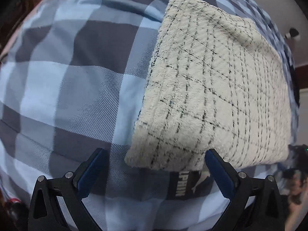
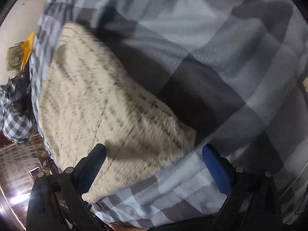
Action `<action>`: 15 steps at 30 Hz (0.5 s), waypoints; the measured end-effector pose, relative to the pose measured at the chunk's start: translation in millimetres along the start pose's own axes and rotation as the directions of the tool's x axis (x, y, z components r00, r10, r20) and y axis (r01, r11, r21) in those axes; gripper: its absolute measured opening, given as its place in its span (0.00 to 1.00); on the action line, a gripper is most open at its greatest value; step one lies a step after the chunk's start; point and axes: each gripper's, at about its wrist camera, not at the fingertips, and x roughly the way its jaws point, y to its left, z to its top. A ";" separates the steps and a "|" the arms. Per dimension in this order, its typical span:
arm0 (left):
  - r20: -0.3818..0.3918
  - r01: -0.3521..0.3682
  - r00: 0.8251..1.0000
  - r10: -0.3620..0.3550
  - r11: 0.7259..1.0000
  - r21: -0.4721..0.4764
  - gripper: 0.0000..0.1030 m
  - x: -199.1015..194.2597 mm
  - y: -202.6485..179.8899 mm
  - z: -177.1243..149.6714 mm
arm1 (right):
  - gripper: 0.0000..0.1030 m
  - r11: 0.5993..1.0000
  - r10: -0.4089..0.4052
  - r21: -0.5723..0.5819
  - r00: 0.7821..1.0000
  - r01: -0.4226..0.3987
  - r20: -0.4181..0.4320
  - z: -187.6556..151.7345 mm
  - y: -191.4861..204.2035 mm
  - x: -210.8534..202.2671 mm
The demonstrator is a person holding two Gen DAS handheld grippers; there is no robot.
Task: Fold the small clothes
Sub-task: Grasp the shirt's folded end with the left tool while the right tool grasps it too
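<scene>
Cloth: a cream fuzzy cloth (image 1: pixel 215 88) with thin dark grid lines, folded into a rectangle, fills the right half of the left wrist view; blurred at centre left (image 2: pixel 100 104) of the right wrist view.
Surface: a blue-grey checked bedcover (image 1: pixel 67 77) under it.
Left gripper (image 1: pixel 156 158): fingers spread apart, empty, at the cloth's near corner.
Right gripper (image 2: pixel 154 154): fingers spread apart, holding nothing, over the cloth's edge.

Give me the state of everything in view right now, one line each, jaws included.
Cream fleece garment: folded into a neat rectangle, lying flat on the checked bedcover, not gripped.
Checked bedcover: spread out, lightly wrinkled.
Left gripper: jaws open, empty, at the garment's near corner.
Right gripper: jaws open, empty, over the garment's edge; view motion-blurred.
</scene>
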 end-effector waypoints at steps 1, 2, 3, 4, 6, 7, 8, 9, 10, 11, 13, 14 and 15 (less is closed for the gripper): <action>-0.001 0.012 1.000 -0.012 1.000 -0.002 1.00 1.1 0.4 1.0 | 0.95 1.000 0.011 -0.001 1.000 -0.011 -0.005 1.3 1.3 2.3; 0.001 0.030 1.000 -0.030 1.000 -0.008 1.00 1.6 0.7 2.4 | 0.95 1.000 0.018 -0.005 1.000 -0.018 -0.008 2.5 3.3 4.5; 0.004 0.045 0.999 -0.045 0.999 -0.015 1.00 2.0 2.3 3.1 | 0.95 1.000 0.012 -0.021 1.000 -0.012 -0.007 3.3 7.0 7.2; 0.005 0.066 0.998 -0.065 0.998 -0.024 0.98 2.2 5.5 5.1 | 0.95 0.999 0.003 -0.035 1.000 -0.003 -0.005 4.1 9.3 8.9; 0.003 0.154 0.988 -0.154 0.987 -0.053 0.67 2.8 10.5 9.9 | 0.80 0.997 -0.011 -0.075 1.000 0.013 0.015 2.9 18.7 9.8; 0.000 0.203 0.979 -0.204 0.977 -0.068 0.59 2.4 12.6 12.7 | 0.61 0.995 -0.015 -0.095 1.000 0.017 0.022 1.8 22.4 9.5; 0.001 0.229 0.973 -0.230 0.970 -0.081 0.53 1.6 12.8 12.5 | 0.52 0.992 -0.015 -0.123 0.999 0.019 0.033 -0.5 27.7 8.8; 0.005 0.236 0.972 -0.237 0.968 -0.081 0.45 0.0 12.3 11.7 | 0.49 0.990 -0.018 -0.139 0.999 0.025 0.047 -2.5 30.7 8.6; 0.005 0.245 0.969 -0.245 0.967 -0.069 0.40 -0.7 10.2 11.1 | 0.39 0.987 -0.021 -0.158 0.998 0.031 0.064 -4.6 33.7 7.0; 0.006 0.254 0.967 -0.255 0.965 -0.064 0.30 -1.9 9.3 10.1 | 0.32 0.984 -0.023 -0.173 0.997 0.036 0.075 -6.7 35.3 6.4; 0.018 0.242 0.970 -0.241 0.969 -0.055 0.22 -6.6 5.0 10.4 | 0.26 0.978 -0.033 -0.204 0.994 0.054 0.101 -11.1 43.0 5.5; 0.022 0.234 0.972 -0.233 0.971 -0.045 0.18 -8.8 2.9 8.8 | 0.23 0.973 -0.038 -0.221 0.993 0.062 0.113 -12.8 45.6 5.1; 0.027 0.223 0.975 -0.222 0.974 -0.032 0.17 -10.9 -0.2 6.5 | 0.22 0.971 -0.040 -0.231 0.992 0.068 0.123 -13.8 46.6 3.8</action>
